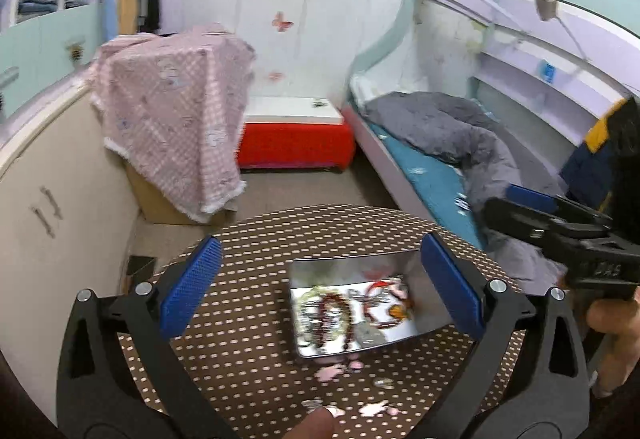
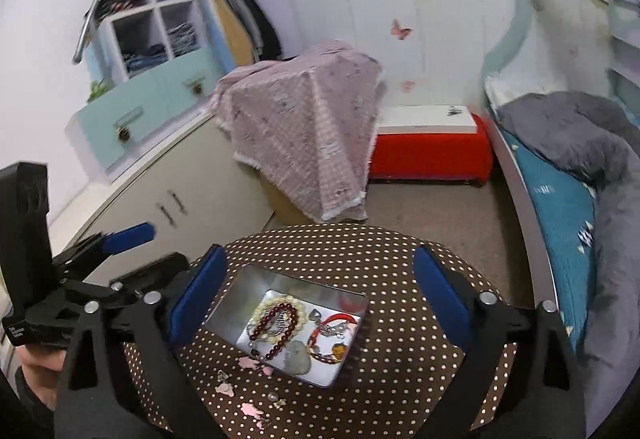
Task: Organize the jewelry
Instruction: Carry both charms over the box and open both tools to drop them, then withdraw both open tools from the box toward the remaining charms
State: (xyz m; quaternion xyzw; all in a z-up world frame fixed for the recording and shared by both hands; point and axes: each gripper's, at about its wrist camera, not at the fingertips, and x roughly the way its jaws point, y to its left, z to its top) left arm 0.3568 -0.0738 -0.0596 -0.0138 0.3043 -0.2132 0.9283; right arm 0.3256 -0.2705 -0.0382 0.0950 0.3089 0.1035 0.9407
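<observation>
A silver metal tin (image 2: 224, 309) (image 1: 298, 335) sits on the round brown polka-dot table (image 2: 400, 367) (image 1: 240, 339). It holds beaded bracelets (image 2: 276, 327), a red cord bracelet (image 2: 332, 335) and a pale green pendant (image 2: 297, 358). Small pink and silver pieces (image 2: 230, 389) (image 1: 332, 373) lie loose on the cloth in front of the tin. My left gripper (image 1: 320, 291) is open and empty above the tin; its arm also shows at the left of the right wrist view (image 2: 128, 233). My right gripper (image 2: 320, 291) is open and empty above the tin.
A cream cabinet (image 2: 168, 191) stands left of the table. A box under a pink checked cloth (image 2: 304, 135) and a red bench (image 2: 432, 151) stand behind. A bed with a grey duvet (image 2: 580, 143) runs along the right.
</observation>
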